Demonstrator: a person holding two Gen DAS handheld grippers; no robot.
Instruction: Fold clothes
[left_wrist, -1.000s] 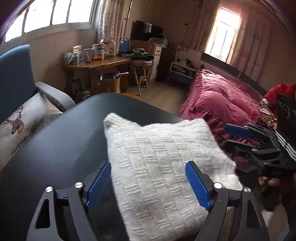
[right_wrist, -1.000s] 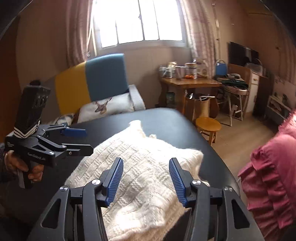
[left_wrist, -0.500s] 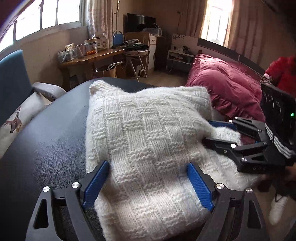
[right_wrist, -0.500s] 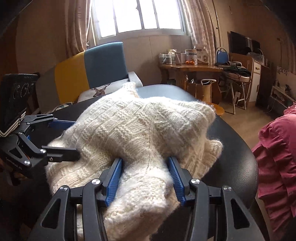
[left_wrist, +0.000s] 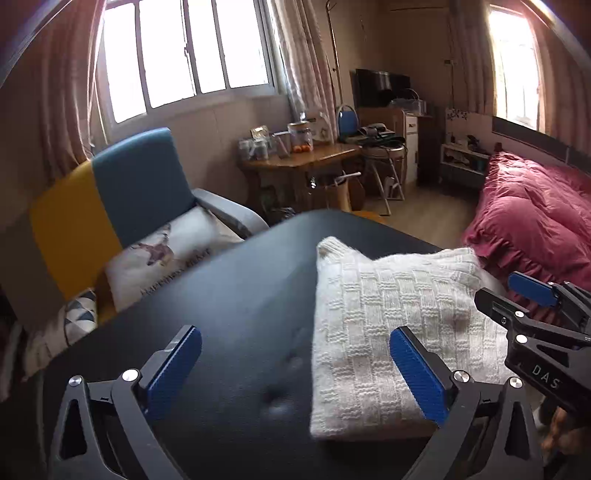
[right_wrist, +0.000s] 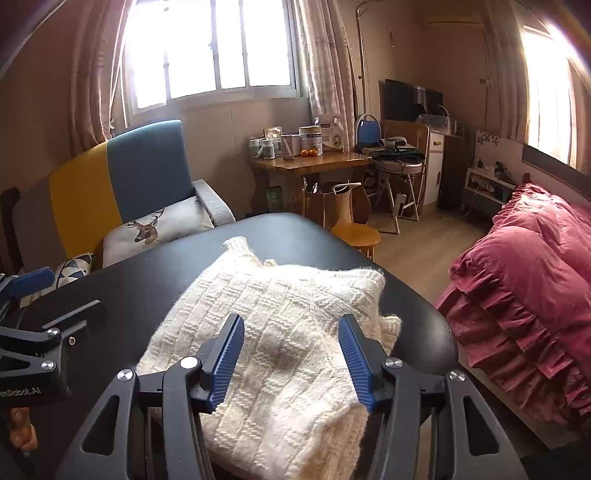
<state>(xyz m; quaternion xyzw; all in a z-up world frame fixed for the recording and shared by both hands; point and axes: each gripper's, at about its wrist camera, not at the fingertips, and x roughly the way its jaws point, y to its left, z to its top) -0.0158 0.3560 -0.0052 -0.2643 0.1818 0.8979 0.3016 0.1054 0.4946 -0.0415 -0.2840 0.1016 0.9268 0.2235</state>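
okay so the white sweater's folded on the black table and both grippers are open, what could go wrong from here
The white sweater lies at the black table's near right edge, its near end seeming to droop over, so it may slide off. The right gripper hangs open just above the knit; closing now could snag a loop or drag the fold apart. The left gripper straddles the sweater's left edge and could scuff it open.

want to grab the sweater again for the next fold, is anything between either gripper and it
Nothing visible. The white knit sweater lies folded on the black table, directly under the open right gripper. The left gripper, also open, sits over bare tabletop at the sweater's left edge, with only its right jaw above the knit.
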